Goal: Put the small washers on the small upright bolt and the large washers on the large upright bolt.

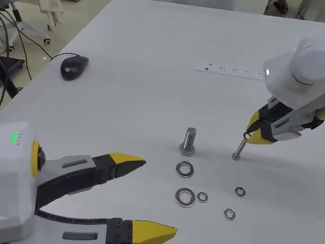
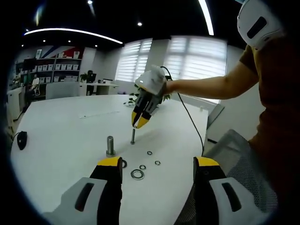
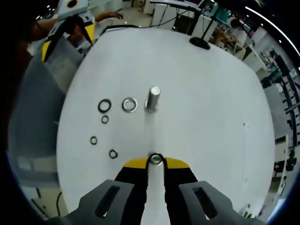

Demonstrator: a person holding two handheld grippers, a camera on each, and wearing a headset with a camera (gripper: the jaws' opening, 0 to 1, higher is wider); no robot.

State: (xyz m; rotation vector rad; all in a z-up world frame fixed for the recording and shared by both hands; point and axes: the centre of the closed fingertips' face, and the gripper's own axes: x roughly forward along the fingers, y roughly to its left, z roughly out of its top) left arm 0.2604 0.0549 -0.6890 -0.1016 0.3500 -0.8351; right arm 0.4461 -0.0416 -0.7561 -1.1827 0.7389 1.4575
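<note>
Your right gripper [image 1: 250, 136] is clenched on a small silver steel washer [image 3: 156, 159], held at the tip of the thin small upright bolt [image 1: 238, 150]. That bolt stands just right of the thick hex-headed large upright bolt [image 1: 189, 141]. In the right gripper view the hole looks roughly centred over the bolt end. Keep the washer level, lower it straight along the thread, and let go only once the ring has caught the shaft. Your left gripper [image 1: 158, 197] hangs released at the near left. Two large silver washers [image 1: 185, 169] and three loose small washers [image 1: 229, 214] lie on the white table [image 1: 127, 101], nearer you than the bolts.
</note>
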